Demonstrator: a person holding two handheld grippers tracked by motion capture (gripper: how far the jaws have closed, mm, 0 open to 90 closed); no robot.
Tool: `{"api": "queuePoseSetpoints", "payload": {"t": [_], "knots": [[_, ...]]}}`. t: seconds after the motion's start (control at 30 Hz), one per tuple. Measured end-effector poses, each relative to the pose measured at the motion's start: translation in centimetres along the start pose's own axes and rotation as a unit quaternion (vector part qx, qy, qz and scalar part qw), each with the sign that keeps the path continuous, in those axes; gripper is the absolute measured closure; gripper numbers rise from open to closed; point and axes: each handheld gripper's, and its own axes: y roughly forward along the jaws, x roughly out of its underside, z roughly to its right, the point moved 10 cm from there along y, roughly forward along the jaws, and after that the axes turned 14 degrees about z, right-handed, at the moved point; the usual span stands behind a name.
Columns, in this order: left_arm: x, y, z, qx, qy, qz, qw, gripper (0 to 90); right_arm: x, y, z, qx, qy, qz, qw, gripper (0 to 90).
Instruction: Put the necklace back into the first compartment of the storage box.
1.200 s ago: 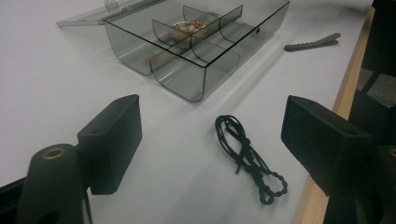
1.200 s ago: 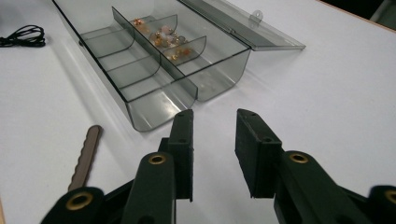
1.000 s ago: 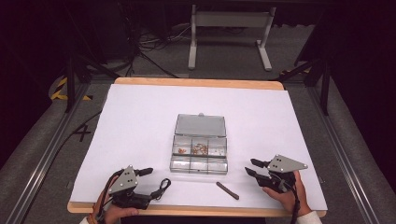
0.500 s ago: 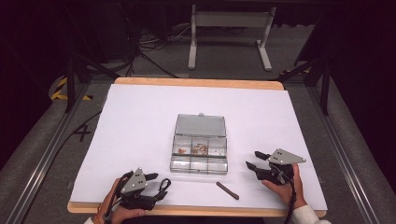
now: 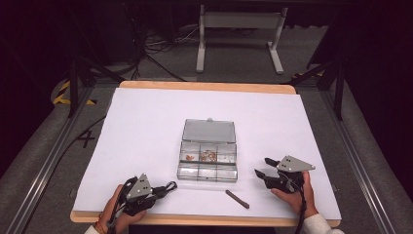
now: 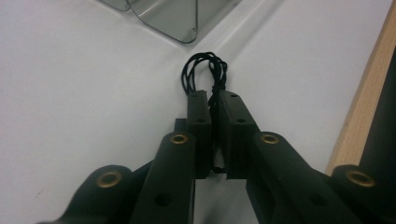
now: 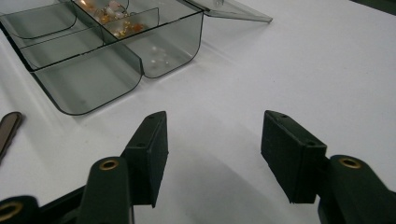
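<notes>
Across the high view, a white-covered desk [image 5: 146, 126] carries an open clear compartment box [image 5: 208, 156] at its middle, lid laid back toward the far edge, with small orange and pale trinkets in one middle cell. The left hand-held gripper [image 5: 168, 186] rests near the front edge, left of the box, its jaws pointing right toward the box corner; a looped black cord [image 5: 170, 185] sits at its tips. The right hand-held gripper [image 5: 263, 167] hovers just right of the box with its jaws spread. A dark slim strip [image 5: 237, 199] lies between the two, near the front edge, its long axis running diagonally from upper left to lower right.

Seen from the left gripper view, the left jaws have just been closing and now pinch the black cord [image 6: 205, 72], whose loops bulge out beyond the tips toward the box corner [image 6: 182, 23], its length running along the jaws.

From the right gripper view, the right hand-held gripper [image 7: 212, 140] has been widening, and nothing lies between its jaws. The box [image 7: 107, 51] lies ahead, and an end of the strip [image 7: 8, 128] shows at the left.

The cord appears grasped but not yet lifted; carrying it to a compartment seems to remain, as does the strip.
</notes>
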Motion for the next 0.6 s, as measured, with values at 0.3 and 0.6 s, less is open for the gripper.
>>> {"api": "queuePoseSetpoints", "payload": {"t": [0.3, 0.6], "knots": [[-0.8, -0.4, -0.5, -0.009, 0.004, 0.022, 0.9997, 86.3, 0.0, -0.1, 0.0, 0.001, -0.005, 0.003, 1.0, 39.6], [-2.1, -1.4, -1.0, -0.017, -0.003, 0.064, 0.9978, 86.3, 0.0, -0.1, 0.0, 0.002, -0.002, 0.002, 1.0, 37.0]]}}
